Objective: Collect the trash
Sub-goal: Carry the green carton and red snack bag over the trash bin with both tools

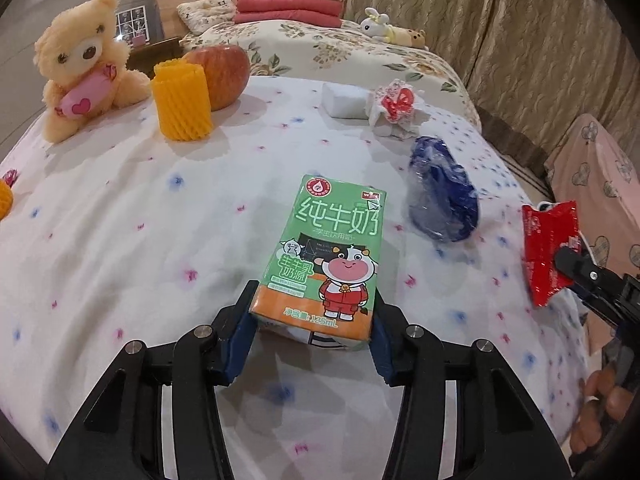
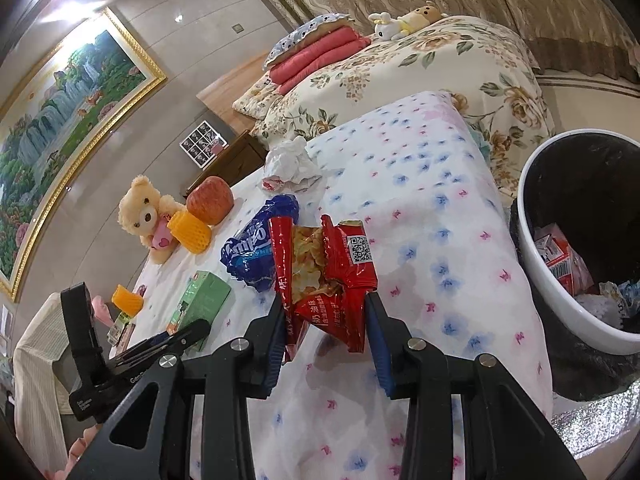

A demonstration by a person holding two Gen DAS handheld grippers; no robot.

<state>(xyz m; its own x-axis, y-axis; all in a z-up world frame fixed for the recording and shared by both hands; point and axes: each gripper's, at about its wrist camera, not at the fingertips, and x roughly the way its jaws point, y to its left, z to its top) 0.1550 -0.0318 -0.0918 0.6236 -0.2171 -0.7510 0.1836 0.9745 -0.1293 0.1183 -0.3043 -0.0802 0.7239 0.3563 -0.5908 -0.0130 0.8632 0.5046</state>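
Observation:
A green milk carton (image 1: 332, 256) lies lengthwise between the fingers of my left gripper (image 1: 316, 300), whose blue pads press its near end on both sides. My right gripper (image 2: 324, 304) is shut on a torn red snack bag (image 2: 332, 272) with chips showing, held above the flowered cloth. In the left wrist view the right gripper (image 1: 560, 260) and its red bag (image 1: 548, 252) are at the right edge. A crumpled blue wrapper (image 1: 444, 196) and a wad of tissue with red paper (image 1: 394, 108) lie farther back. The white trash bin (image 2: 580, 320) with a black liner stands to the right.
A teddy bear (image 1: 84, 64), an apple (image 1: 224, 72), a yellow foam sleeve (image 1: 182, 100) and a white tissue pack (image 1: 344, 100) sit at the far side of the table. The bin holds several pieces of trash. A bed with folded blankets (image 1: 288, 8) lies behind.

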